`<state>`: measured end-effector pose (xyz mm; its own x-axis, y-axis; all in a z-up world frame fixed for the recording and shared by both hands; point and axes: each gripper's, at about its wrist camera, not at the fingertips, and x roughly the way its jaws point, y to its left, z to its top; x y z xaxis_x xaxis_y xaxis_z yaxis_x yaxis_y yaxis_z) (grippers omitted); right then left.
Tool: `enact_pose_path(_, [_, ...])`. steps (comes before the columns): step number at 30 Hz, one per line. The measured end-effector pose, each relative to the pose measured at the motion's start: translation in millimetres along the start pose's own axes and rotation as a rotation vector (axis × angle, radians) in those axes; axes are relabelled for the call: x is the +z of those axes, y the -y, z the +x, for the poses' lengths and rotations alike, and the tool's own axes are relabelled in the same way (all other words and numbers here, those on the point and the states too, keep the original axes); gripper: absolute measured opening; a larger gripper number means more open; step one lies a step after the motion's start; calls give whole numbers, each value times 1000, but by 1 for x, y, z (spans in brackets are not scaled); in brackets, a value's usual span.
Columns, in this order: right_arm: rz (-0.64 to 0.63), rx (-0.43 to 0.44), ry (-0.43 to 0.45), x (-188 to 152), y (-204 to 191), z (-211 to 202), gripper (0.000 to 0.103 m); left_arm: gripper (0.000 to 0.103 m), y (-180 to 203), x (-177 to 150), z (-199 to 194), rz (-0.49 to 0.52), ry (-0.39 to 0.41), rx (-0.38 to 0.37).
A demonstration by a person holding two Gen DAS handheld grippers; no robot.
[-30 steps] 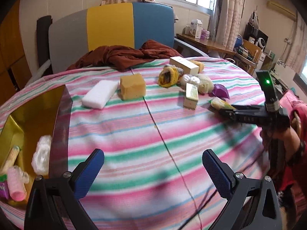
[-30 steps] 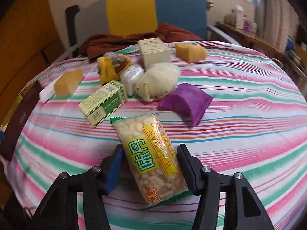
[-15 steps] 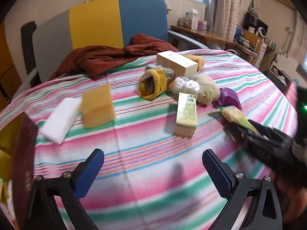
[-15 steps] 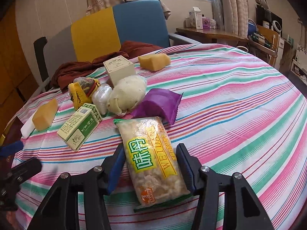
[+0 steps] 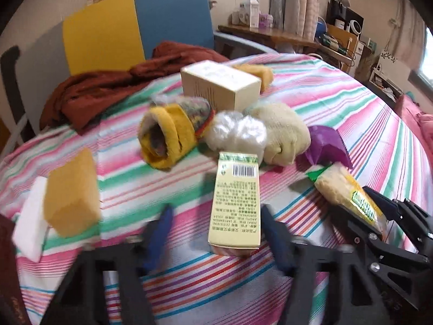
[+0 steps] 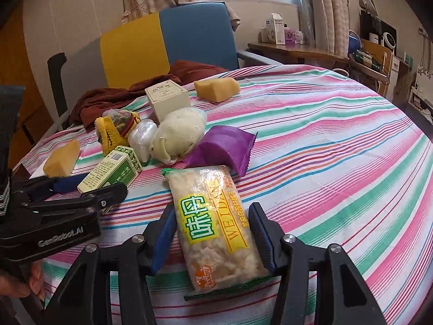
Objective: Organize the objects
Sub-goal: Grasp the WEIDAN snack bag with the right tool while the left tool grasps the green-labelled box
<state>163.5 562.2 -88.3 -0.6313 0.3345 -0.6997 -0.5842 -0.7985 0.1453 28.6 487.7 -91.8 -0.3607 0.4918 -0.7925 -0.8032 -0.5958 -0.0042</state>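
On the striped tabletop (image 6: 338, 140), the right gripper (image 6: 213, 239) has its blue pads against both long sides of a clear snack packet (image 6: 216, 224) with a yellow-and-green label, gripping it where it lies. The left gripper (image 5: 216, 233) has just been closing around the near end of a green-and-cream carton (image 5: 236, 200); the carton sits between its blurred fingers, with gaps showing on both sides, so the jaws stand apart from it. Beyond the carton lie a yellow slipper (image 5: 170, 135), a clear wrapped bundle (image 5: 238, 134), a cream sock ball (image 5: 284, 135), a purple pouch (image 6: 224, 149) and a cream box (image 5: 219, 85). A yellow sponge (image 5: 71, 192) rests against a white block (image 5: 29, 222) at left.
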Motion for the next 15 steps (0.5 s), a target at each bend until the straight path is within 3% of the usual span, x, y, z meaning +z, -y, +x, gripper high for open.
enact_pose_path(6, [-9, -10, 4, 0, -1, 0, 55, 30, 0, -8, -8, 13, 37, -37])
enact_pose_path(15, [-19, -10, 19, -1, -3, -4, 50, 30, -9, -35, -32, -8, 79, -21])
